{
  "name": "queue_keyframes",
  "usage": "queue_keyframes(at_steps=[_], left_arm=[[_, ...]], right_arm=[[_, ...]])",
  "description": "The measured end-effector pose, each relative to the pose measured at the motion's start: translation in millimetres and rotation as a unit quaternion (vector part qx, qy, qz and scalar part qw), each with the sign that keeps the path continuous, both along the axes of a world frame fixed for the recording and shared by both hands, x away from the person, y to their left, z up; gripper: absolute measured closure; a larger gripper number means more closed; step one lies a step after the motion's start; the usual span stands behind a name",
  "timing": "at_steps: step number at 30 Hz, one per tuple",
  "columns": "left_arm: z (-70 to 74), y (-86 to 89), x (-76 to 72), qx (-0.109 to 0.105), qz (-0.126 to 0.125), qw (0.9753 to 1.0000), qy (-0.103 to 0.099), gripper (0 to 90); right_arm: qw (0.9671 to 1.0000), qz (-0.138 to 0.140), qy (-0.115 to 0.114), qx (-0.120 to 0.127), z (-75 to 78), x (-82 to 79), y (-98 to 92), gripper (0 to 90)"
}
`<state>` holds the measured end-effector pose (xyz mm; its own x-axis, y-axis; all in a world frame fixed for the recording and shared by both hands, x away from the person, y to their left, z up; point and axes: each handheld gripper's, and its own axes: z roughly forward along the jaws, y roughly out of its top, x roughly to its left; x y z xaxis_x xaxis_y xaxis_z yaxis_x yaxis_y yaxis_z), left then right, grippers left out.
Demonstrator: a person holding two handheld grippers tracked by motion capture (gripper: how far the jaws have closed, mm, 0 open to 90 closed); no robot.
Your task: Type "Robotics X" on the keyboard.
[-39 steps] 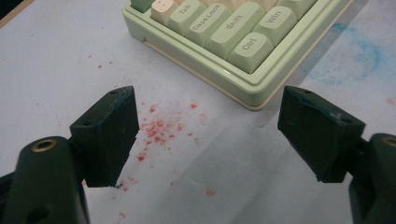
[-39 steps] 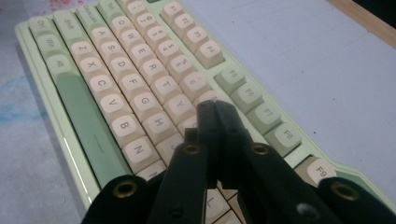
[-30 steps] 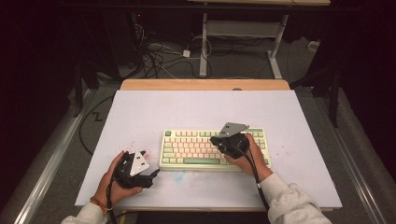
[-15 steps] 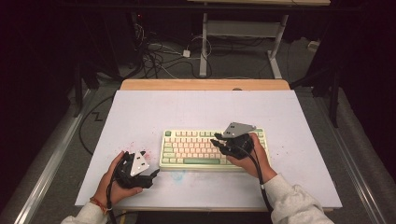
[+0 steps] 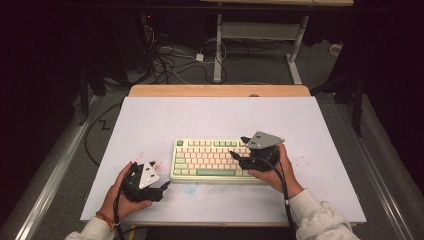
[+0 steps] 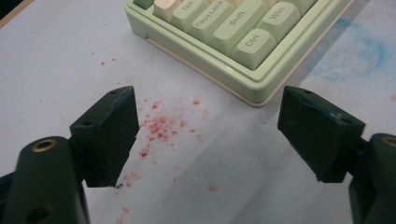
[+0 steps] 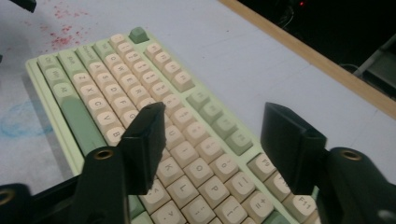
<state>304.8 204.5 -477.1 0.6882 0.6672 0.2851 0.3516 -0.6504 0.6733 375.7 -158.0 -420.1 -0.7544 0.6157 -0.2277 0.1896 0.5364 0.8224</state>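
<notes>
at the near edge of the white table [image 5: 150, 120], around seven o'clock, the left gripper [image 5: 161, 188] rests in the person's hand with its jaws spread wide and nothing between them; its own view shows them framing bare white surface and a scatter of red specks [image 6: 161, 126], with the keyboard's ctrl corner just beyond. it sits as it did a second ago. farther in, toward five o'clock, the right gripper [image 5: 234, 156] has crept left and forward over the last second, from the keyboard's right end to above the cream keys. its jaws stand apart too, holding nothing; in its own view one jaw tip hangs just above the middle letter rows, though contact cannot be told. the pale green keyboard [image 5: 200, 147] lies flat at centre, parallel to the near edge, unmoved. that shift suggests the work is a key press with the right jaw tip, now close to landing.
</notes>
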Motion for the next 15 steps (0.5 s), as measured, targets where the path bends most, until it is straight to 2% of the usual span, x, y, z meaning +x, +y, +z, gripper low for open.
queue_keyframes(at_steps=[3,5,15], left_arm=[[0.5,0.3,-0.2,-0.001,0.001,1.0,0.0,19.5],[0.9,0.4,-0.3,-0.002,0.003,1.0,0.0,19.6],[7.9,2.5,-2.6,-0.041,0.001,0.9992,-0.001,25.5]], right_arm=[[0.9998,-0.01,-0.014,0.006,-0.8,-2.9,-5.4,29.7],[0.9997,-0.015,-0.015,0.012,-1.6,-5.0,-9.3,26.9],[0.9989,-0.024,-0.039,0.012,-3.9,-21.5,-27.4,26.0]])
